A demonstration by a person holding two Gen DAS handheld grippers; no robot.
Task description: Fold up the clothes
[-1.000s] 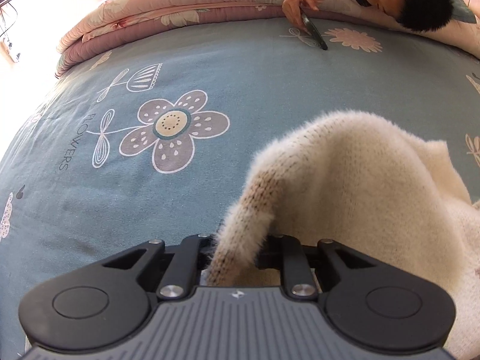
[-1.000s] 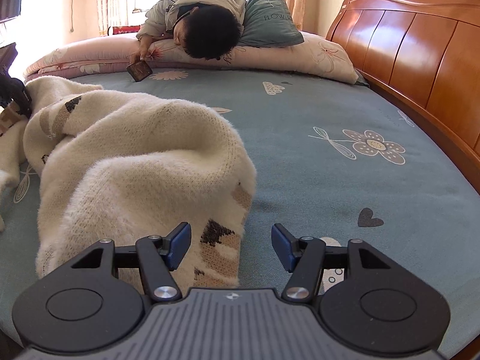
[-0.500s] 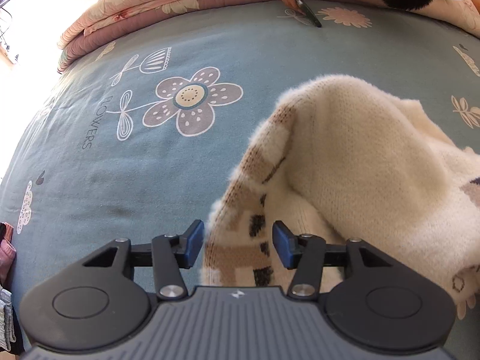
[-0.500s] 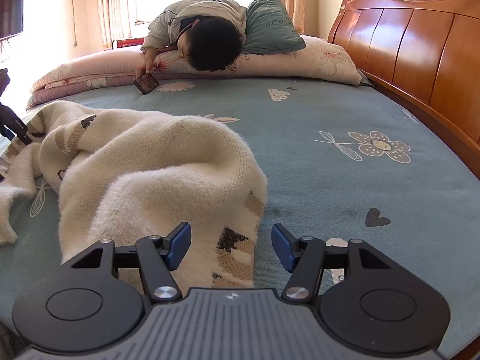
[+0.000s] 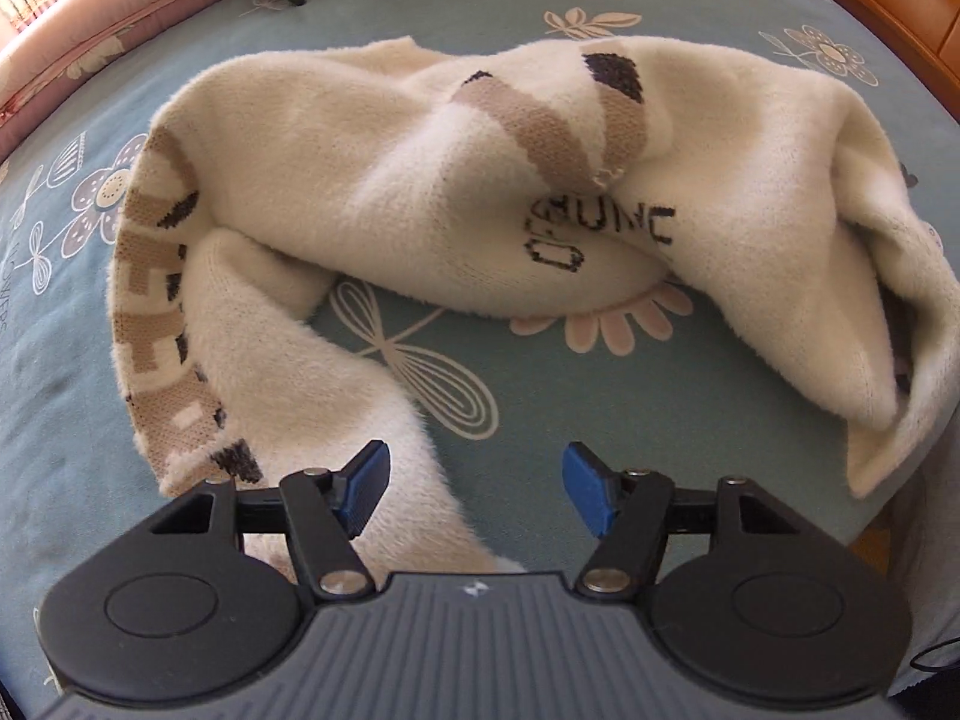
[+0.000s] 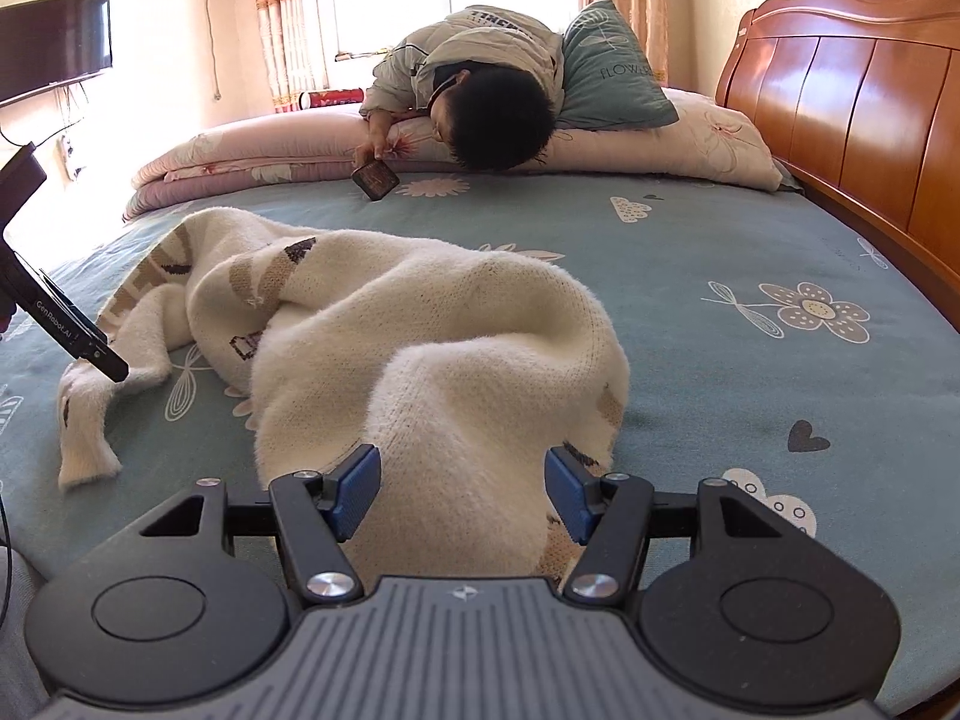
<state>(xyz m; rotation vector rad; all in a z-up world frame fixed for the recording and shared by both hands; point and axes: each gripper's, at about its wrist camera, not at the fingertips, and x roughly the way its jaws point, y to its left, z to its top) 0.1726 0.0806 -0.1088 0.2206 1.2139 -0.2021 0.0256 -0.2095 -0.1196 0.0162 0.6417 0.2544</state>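
Observation:
A fluffy cream sweater (image 5: pixel 372 180) with tan and dark patches lies crumpled on the blue flowered bedsheet (image 5: pixel 540 396). One sleeve (image 5: pixel 336 384) trails toward me and passes under the left finger of my left gripper (image 5: pixel 477 489). Its jaws are opening, pointing steeply down, and the blue pads press on nothing. In the right wrist view the sweater (image 6: pixel 420 336) humps up in front of my right gripper (image 6: pixel 462 492). That gripper stands open, with a fold of the knit lying low between its fingers, unpinched. The left gripper (image 6: pixel 114 367) shows at the left edge above the sleeve.
A person (image 6: pixel 480 102) lies across the far side of the bed holding a phone (image 6: pixel 375 179). Pillows (image 6: pixel 612 72) and a folded pink quilt (image 6: pixel 240 162) line that side. A wooden headboard (image 6: pixel 852 120) runs along the right. A dark screen (image 6: pixel 54 42) hangs on the left wall.
My left gripper let go of the sleeve, opened wide, and swung back and rolled to look down on the whole sweater. The right gripper rose a little and stayed open.

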